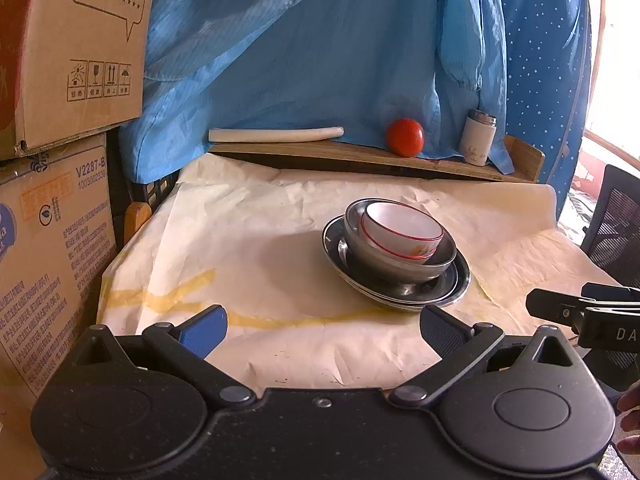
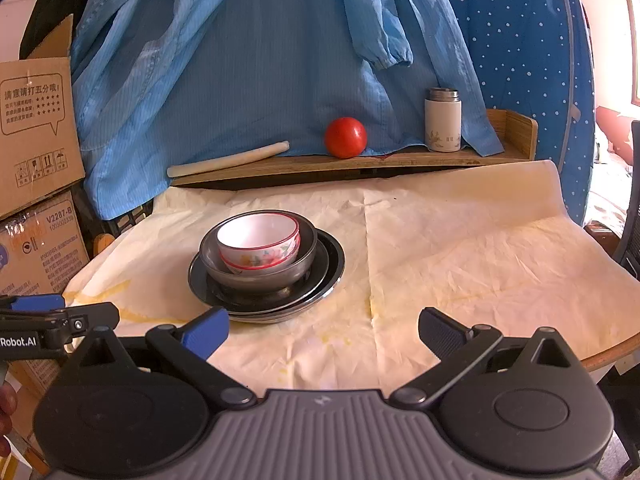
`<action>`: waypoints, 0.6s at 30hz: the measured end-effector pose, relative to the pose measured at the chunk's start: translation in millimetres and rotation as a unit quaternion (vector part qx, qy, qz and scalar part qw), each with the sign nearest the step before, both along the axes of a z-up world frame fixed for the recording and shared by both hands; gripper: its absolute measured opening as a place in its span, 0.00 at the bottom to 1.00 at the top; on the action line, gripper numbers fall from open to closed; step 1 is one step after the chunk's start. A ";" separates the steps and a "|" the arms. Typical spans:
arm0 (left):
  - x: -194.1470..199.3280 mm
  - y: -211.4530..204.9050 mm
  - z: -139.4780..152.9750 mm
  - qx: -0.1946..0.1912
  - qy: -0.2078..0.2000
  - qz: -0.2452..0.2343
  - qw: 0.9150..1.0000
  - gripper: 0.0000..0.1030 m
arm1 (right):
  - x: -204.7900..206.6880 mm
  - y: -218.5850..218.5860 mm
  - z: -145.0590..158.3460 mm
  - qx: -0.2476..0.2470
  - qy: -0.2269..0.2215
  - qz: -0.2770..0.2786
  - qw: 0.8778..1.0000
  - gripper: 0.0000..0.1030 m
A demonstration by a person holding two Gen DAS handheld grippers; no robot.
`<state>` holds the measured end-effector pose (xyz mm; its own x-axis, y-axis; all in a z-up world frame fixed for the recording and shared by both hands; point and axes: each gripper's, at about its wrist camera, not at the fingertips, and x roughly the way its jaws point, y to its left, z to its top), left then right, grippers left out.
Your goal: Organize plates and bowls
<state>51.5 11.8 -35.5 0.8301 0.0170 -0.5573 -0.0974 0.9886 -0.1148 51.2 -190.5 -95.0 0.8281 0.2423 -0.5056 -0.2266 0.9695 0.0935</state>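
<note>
Crockery sits stacked on the creased cream paper (image 2: 460, 248) covering the table: two shallow round steel plates (image 2: 332, 268) underneath, a dull steel bowl (image 2: 260, 276) on them, and nested inside it a glossy white bowl (image 2: 260, 244) with red rim and floral print. Left gripper (image 1: 324, 330) and right gripper (image 2: 324, 330) both hover near the stack, jaws spread wide, holding nothing. A smooth red tomato (image 2: 345, 137) and white flask (image 2: 442, 120) rest on the wooden shelf (image 2: 400, 160) behind
</note>
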 end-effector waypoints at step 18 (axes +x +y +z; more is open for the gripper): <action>-1.7 -1.2 0.0 -0.006 -0.001 0.004 1.000 0.99 | 3.8 -0.5 0.7 -0.006 0.002 0.007 1.000 1.00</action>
